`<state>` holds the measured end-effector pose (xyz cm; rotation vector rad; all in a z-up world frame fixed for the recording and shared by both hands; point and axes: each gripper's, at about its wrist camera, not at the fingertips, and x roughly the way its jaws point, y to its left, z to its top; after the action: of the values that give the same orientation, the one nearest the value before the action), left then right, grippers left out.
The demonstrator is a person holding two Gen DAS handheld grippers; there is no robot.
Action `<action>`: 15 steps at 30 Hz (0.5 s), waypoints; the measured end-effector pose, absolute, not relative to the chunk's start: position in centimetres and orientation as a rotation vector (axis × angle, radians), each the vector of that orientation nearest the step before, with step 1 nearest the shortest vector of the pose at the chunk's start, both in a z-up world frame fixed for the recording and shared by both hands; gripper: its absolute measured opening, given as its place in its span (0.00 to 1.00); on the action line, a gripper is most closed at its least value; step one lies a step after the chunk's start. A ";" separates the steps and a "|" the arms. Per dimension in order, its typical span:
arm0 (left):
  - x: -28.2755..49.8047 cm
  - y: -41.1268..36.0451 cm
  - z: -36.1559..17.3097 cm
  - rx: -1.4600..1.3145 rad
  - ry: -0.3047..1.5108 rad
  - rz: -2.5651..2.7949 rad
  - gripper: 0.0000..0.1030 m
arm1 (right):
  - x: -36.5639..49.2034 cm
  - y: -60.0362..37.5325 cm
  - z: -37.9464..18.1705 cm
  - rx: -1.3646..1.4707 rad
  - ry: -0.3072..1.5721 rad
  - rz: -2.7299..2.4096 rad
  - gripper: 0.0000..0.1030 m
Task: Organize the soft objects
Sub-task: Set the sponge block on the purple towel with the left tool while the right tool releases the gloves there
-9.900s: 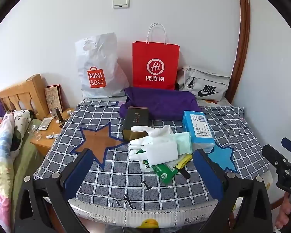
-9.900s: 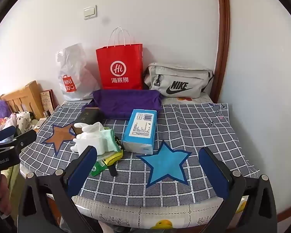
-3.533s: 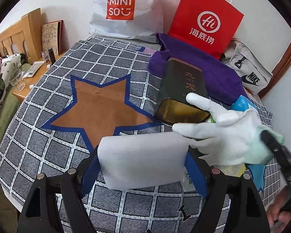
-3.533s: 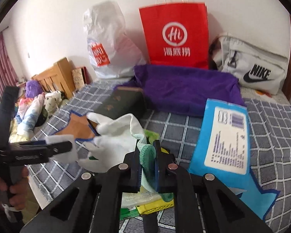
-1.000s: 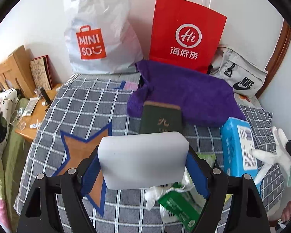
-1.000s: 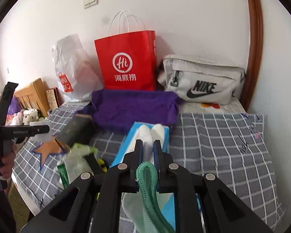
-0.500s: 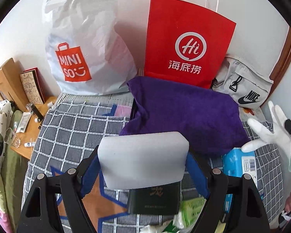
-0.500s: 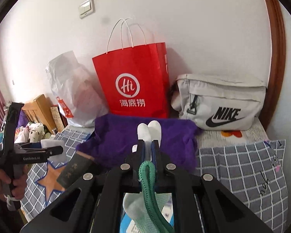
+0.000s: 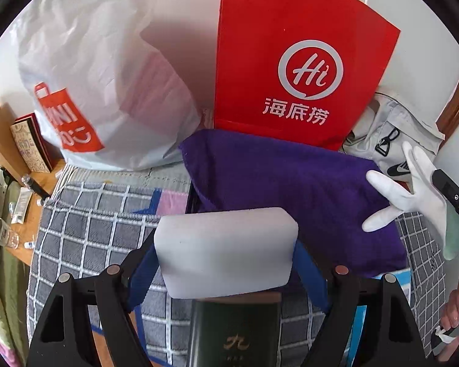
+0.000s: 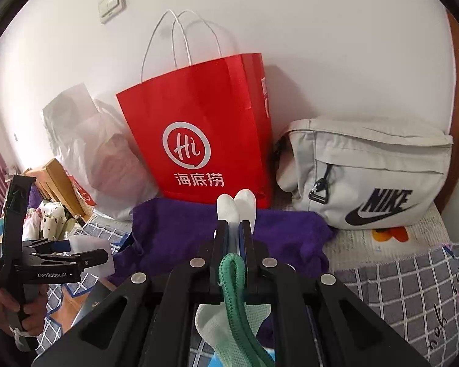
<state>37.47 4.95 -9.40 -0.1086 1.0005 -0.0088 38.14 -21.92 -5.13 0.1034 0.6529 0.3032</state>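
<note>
Gripping a smooth white foam block (image 9: 226, 250) in the left tool (image 9: 226, 263), pinching a knit white glove (image 10: 237, 206) in the closed right tool (image 10: 235, 232), above plush purple towel (image 9: 290, 177).

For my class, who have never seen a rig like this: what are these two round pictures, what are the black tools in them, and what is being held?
A person holds a hand-operated gripper in each hand; each carries a wide-angle camera looking along its fingers, hence the round pictures. In the left camera's picture, the left gripper clamps a white foam block. In the right camera's picture, the right gripper is shut on a white glove with a green cuff. Both are over a bed with a checked cover. On it lie a purple towel, a red paper bag, a white plastic bag, a grey Nike bag and a dark green box.
</note>
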 end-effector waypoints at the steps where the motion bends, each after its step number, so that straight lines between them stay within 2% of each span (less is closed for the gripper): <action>1: 38.2 4.8 -9.5 -0.110 1.004 -0.014 0.79 | 38.8 -21.8 -5.3 0.101 0.656 0.306 0.07; 15: 45.9 3.3 -13.1 -0.136 1.063 -0.081 0.79 | 43.3 -23.6 -11.1 0.150 0.782 0.282 0.08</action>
<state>45.92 3.27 -13.08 -0.1357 1.0629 -0.0813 43.34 -23.64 -11.11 0.1504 0.7820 0.2817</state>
